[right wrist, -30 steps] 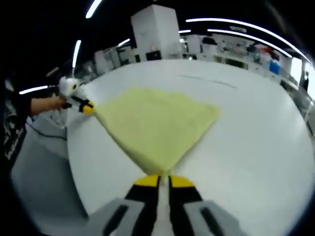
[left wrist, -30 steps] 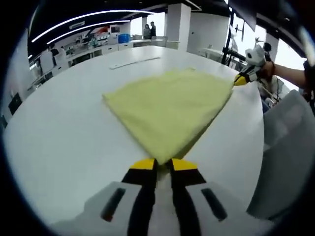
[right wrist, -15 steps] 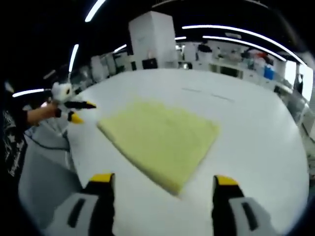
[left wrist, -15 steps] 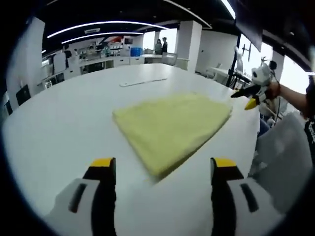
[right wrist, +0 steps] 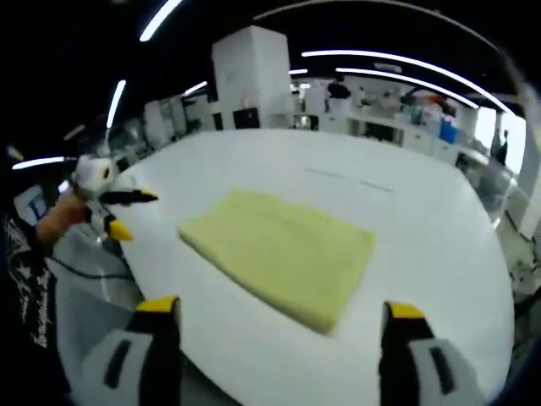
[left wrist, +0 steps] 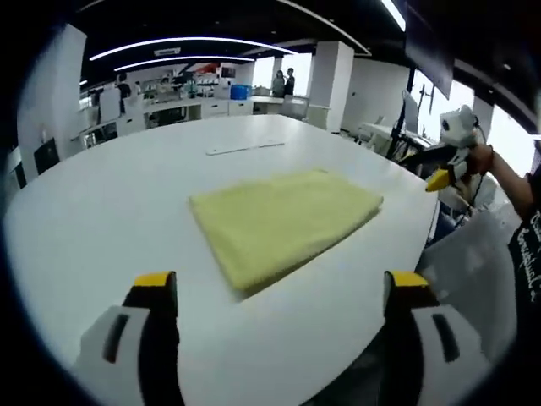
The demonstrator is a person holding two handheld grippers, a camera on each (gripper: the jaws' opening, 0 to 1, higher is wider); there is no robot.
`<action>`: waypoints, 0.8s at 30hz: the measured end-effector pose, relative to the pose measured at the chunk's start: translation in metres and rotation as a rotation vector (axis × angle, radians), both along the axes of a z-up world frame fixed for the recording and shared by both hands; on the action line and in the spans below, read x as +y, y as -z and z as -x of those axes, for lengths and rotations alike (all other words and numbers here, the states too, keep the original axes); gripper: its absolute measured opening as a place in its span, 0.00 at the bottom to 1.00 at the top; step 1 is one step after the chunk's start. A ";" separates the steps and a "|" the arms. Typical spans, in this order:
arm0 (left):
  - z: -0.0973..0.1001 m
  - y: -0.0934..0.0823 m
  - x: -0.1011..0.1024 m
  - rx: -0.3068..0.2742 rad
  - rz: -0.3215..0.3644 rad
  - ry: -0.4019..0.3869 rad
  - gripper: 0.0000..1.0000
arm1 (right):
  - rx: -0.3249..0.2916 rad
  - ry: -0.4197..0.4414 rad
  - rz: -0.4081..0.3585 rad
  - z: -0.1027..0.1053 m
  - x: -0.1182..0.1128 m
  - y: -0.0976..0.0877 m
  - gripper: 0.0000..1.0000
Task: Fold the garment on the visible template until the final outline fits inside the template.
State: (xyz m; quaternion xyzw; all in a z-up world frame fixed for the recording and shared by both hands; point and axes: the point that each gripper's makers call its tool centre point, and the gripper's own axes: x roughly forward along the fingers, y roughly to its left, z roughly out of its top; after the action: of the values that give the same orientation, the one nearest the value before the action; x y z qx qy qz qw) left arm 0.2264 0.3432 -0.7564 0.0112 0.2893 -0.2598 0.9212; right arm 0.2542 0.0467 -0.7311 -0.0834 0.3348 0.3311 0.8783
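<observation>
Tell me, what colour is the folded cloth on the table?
Pale yellow. The folded cloth shows best in the left gripper view, lying flat on the white table.

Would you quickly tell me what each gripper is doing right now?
Left gripper: open, holding nothing.
Right gripper: open, holding nothing.
</observation>
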 end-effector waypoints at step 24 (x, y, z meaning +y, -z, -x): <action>0.014 0.002 0.018 0.005 0.025 -0.106 0.99 | -0.085 0.126 -0.073 0.004 -0.017 -0.003 0.98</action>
State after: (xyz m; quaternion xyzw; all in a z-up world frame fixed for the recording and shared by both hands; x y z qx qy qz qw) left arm 0.2123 0.3617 -0.7587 -0.0166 0.2886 -0.2142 0.9330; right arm 0.2503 0.0301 -0.7277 -0.0442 0.2895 0.2832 0.9133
